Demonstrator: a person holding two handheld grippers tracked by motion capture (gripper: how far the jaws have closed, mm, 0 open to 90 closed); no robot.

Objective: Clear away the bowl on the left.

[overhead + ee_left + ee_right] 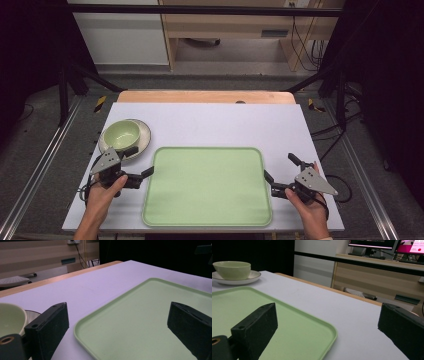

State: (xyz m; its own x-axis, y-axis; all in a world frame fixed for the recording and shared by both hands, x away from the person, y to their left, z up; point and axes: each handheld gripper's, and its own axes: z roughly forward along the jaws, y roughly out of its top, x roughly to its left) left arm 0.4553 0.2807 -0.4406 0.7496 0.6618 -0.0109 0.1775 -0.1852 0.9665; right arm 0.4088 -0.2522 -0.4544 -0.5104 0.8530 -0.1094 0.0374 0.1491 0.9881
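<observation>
Pale green rectangular plastic tray point(207, 187) at lower centre of the white worktop point(210, 122), between left hand-held gripper point(140, 162) and right hand-held gripper point(281, 168); both grippers' jaws apart, each straddling a tray corner.

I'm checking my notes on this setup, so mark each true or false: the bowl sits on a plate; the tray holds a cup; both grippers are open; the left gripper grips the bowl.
The bowl sits on a plate: true.
The tray holds a cup: false, it is bare.
The left gripper and right gripper are both open: true, with nothing between the jaws.
The left gripper grips the bowl: false, it sits just short of the plate, at the tray's left edge.
</observation>
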